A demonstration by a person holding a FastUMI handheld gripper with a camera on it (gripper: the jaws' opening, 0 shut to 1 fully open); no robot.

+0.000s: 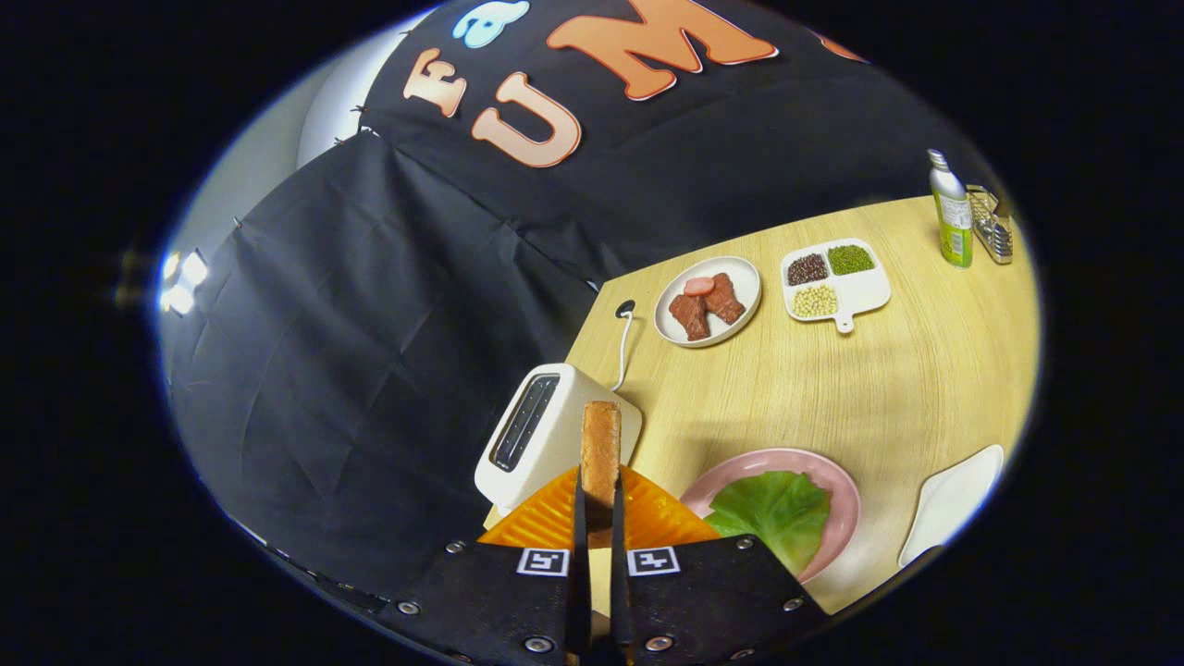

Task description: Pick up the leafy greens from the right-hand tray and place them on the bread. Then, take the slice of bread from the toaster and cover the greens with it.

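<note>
Your hand-held gripper [599,499] is closed edge-on around the bread slice [601,444], a firm, flat, brown-crusted slab standing upright between both fingers, lifted clear of the boxy, smooth white toaster [536,444]. Carry it toward the glossy pink plate [837,495] beside the fingers, tip it flat, lower it squarely over the crinkled leafy greens [772,509]. Pale wood-grain bench [888,388] beneath.
</note>
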